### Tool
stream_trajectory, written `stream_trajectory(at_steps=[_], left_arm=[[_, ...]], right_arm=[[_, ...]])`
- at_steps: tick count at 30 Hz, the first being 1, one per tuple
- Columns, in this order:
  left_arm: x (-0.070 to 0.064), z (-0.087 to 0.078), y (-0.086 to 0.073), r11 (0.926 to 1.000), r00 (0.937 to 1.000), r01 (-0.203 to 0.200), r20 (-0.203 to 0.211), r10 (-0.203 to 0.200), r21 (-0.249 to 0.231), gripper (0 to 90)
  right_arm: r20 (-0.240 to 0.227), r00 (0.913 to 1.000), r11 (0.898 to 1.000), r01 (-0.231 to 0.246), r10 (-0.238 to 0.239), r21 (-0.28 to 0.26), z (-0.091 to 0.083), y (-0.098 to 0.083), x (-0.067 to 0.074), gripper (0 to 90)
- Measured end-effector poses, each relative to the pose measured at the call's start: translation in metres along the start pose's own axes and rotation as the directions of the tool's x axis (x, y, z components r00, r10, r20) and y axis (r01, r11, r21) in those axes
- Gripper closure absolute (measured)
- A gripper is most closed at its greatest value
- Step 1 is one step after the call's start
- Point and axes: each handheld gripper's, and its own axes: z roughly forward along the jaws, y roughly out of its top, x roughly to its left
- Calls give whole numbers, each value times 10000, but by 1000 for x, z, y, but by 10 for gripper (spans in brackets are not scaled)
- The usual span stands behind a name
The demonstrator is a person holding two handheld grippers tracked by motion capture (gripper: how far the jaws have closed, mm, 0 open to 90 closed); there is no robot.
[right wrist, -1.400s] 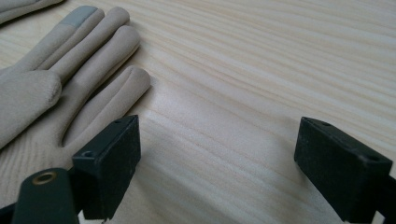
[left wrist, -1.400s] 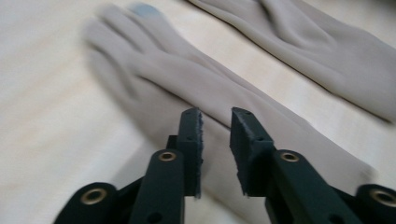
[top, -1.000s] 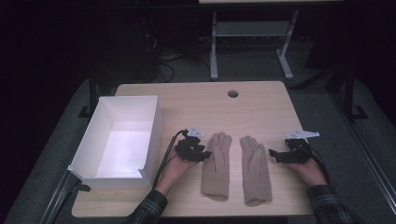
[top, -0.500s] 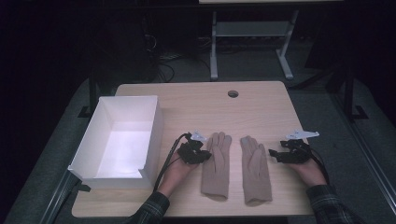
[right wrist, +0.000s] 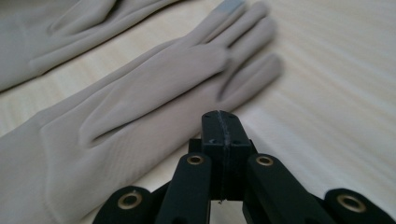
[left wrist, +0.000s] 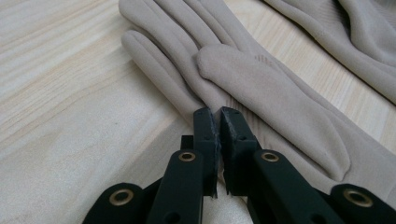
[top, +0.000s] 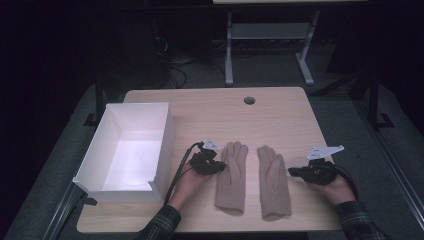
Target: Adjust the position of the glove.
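Observation:
Two beige gloves lie flat side by side, fingers pointing away, on the wooden table (top: 210, 110). My left gripper (top: 219, 167) (left wrist: 217, 112) is at the outer edge of the left glove (top: 231, 172) (left wrist: 261, 84). Its jaws have just been closing; a thin slit is left, and they pinch the glove's edge. My right gripper (top: 292, 171) (right wrist: 219, 114) sits by the outer edge of the right glove (top: 272, 180) (right wrist: 140, 102). Its jaws have just closed fully and meet flush, with nothing between them.
A white open box (top: 165, 130) stands at the table's left, close to my left hand. There is a round hole (top: 249, 100) in the tabletop near the far edge. Beyond the table are a metal stand and cables on a dark floor.
Both grippers' jaws have drawn together beside the gloves. The right hand has shifted slightly; the left hand and both gloves stay where they were.

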Motion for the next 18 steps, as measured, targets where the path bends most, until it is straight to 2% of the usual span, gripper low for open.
stream_trajectory(at_steps=[3,8,11,18], left_arm=[[2,-1,0,9999,9999,80,96,-80,-71,869],[3,-1,0,9979,9979,549,354,-537,-334,874],[3,-3,2,9965,9963,688,553,-662,-480,875],[0,-6,6,9951,9943,732,826,-677,-667,875]], right_arm=[[-389,9989,9995,275,-269,163,6,2,2,899],[-783,9967,9991,245,-218,340,7,2,4,899],[-937,9951,9989,331,-300,319,9,3,5,899],[-1138,9921,9975,576,-526,414,15,8,12,899]])
